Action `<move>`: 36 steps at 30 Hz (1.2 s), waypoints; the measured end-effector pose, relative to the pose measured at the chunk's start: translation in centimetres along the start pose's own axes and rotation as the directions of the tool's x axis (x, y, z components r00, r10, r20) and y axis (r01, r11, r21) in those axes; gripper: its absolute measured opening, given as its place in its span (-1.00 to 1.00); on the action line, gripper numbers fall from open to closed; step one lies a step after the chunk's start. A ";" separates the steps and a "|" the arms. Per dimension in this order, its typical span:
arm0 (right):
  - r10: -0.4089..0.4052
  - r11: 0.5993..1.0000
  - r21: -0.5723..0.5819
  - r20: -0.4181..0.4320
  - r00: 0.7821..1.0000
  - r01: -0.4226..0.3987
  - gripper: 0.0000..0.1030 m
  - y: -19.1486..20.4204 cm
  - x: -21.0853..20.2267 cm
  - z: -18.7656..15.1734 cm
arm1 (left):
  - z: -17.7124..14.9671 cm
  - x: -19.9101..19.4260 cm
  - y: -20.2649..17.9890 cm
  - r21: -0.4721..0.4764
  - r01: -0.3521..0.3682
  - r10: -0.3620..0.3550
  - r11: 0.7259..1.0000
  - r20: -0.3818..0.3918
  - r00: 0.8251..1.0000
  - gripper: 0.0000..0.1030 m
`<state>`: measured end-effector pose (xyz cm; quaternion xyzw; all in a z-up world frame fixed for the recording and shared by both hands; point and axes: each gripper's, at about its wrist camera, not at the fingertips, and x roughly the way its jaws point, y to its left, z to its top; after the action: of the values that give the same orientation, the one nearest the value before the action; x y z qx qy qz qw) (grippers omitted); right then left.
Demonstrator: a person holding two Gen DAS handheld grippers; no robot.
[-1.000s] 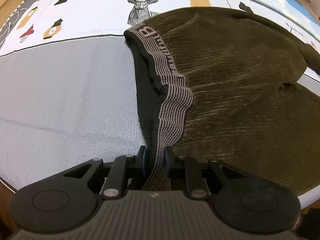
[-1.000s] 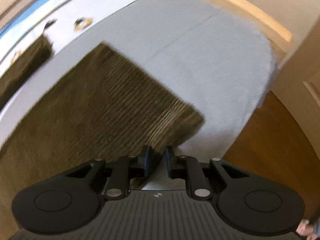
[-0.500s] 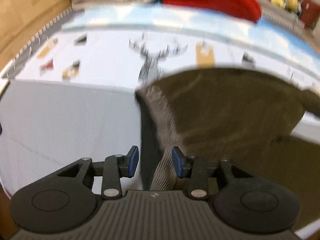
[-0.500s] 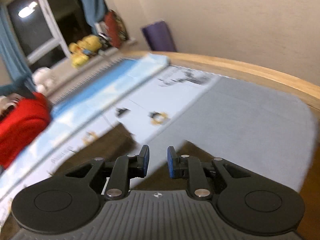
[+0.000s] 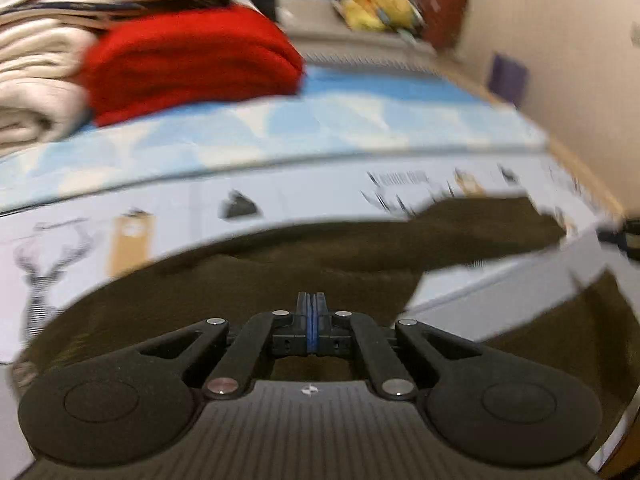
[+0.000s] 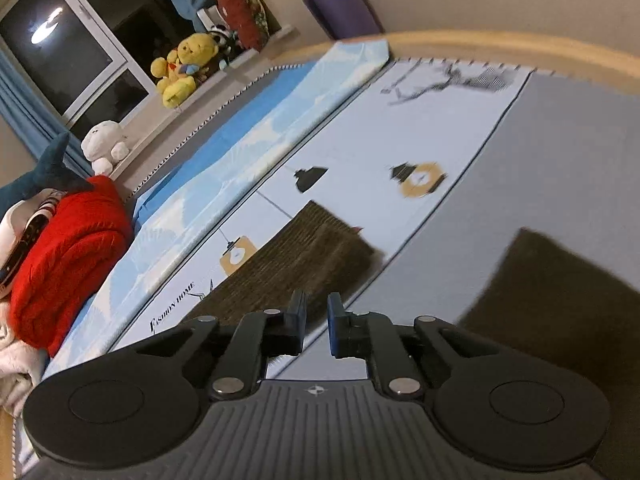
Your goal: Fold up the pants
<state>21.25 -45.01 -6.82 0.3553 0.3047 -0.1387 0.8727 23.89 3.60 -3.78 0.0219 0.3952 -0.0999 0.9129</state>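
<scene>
The olive-brown corduroy pants (image 5: 280, 264) lie spread on the bed, legs running to the right. In the right wrist view, one leg end (image 6: 316, 248) lies on the white printed sheet and the other leg (image 6: 560, 292) lies on the grey sheet. My left gripper (image 5: 311, 300) is above the pants, its blue pads pressed together with nothing between them. My right gripper (image 6: 317, 308) hovers above the gap between the two legs, its jaws a little apart and empty.
A red knitted garment (image 5: 188, 56) and a pile of cream laundry (image 5: 32, 76) sit at the back of the bed. Plush toys (image 6: 184, 68) line the window sill. The wooden bed edge (image 6: 500, 42) curves at the right. Grey sheet (image 6: 560, 152) lies beyond the legs.
My left gripper let go of the striped waistband, lifted, swung right over the pants and closed empty. My right gripper rose from the leg cuff and tilted up toward the window.
</scene>
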 end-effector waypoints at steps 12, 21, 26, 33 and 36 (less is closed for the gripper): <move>0.028 0.984 0.180 -0.168 0.985 0.002 -0.04 -2.0 12.2 0.1 | -1.0 12.6 -5.6 0.125 0.132 -0.113 0.983 -0.150 0.982 -0.09; 0.059 0.977 0.202 0.024 0.998 -0.063 -0.87 2.1 10.1 4.5 | -1.1 15.3 -5.5 0.206 0.081 -0.035 0.975 -0.218 0.975 -0.82; 0.185 0.982 -0.032 0.270 0.945 -0.183 -0.75 9.9 4.6 9.5 | 0.8 12.3 -3.1 0.162 0.239 -0.204 0.957 -0.206 0.957 -0.82; -0.061 0.998 -0.012 0.112 0.992 0.063 0.09 5.3 8.7 7.2 | -1.8 11.4 -1.9 0.277 0.422 -0.310 0.863 -0.370 0.876 -0.66; -0.186 0.979 0.080 -0.006 0.982 0.186 0.10 1.3 10.3 5.7 | -0.6 10.9 0.8 0.202 0.392 -0.322 0.897 -0.310 0.895 -0.41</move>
<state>32.29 -48.37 -9.44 0.3601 0.3302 -0.2322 0.8410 30.94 2.66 -12.13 0.0810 0.4959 -0.3140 0.8055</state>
